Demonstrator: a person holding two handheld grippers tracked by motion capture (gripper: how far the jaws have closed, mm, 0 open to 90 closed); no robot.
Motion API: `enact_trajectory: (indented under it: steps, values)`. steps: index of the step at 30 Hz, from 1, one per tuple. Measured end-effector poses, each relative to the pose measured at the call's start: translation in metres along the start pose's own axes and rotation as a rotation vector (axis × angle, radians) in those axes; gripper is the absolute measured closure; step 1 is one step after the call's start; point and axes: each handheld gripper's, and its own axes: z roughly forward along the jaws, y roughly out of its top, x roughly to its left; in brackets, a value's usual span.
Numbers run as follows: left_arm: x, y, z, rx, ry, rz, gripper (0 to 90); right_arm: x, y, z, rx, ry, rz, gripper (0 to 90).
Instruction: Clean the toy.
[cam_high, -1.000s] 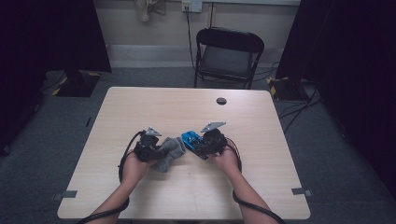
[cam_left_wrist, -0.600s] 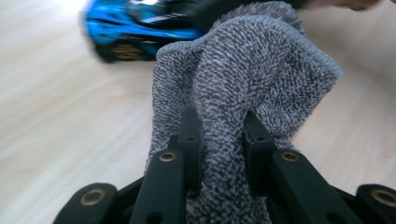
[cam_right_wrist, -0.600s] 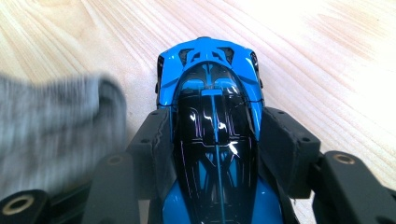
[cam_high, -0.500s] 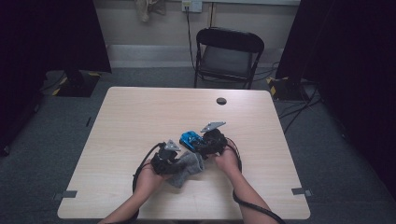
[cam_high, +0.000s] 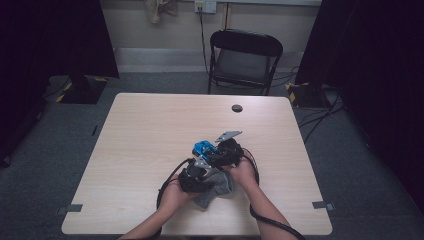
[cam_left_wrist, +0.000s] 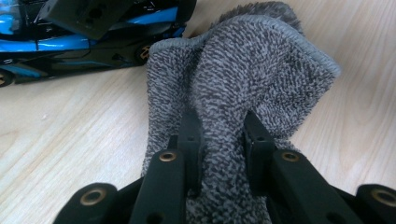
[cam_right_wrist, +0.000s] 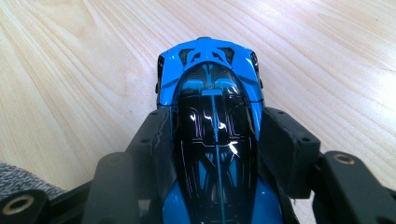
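My left gripper (cam_left_wrist: 219, 135) pinching cloth (cam_left_wrist: 247, 79), frame centre; car (cam_left_wrist: 88, 35) upper left, just beside cloth. My right gripper (cam_right_wrist: 212, 133) clamped round car. Bare counter (cam_high: 150, 130) open above, left.

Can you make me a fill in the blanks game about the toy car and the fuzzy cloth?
The right gripper is clamped on a toy car coloured black and ____.
The left gripper pinches a fuzzy ____ cloth.
Behind the table stands an empty folding ____.

Missing words: blue; grey; chair
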Motion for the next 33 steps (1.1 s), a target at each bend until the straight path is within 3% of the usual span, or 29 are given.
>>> enact_trajectory:
  steps: [25,33]
  values:
    - [0.03,0.005,-0.004,-0.009,0.098,-0.06,73.6,0.0,-0.001,0.0,-0.003,-0.002,-0.001,44.8]
    - [0.047,-0.001,-0.013,-0.012,0.14,-0.101,73.6,0.0,-0.001,-0.001,-0.006,-0.001,0.002,44.8]
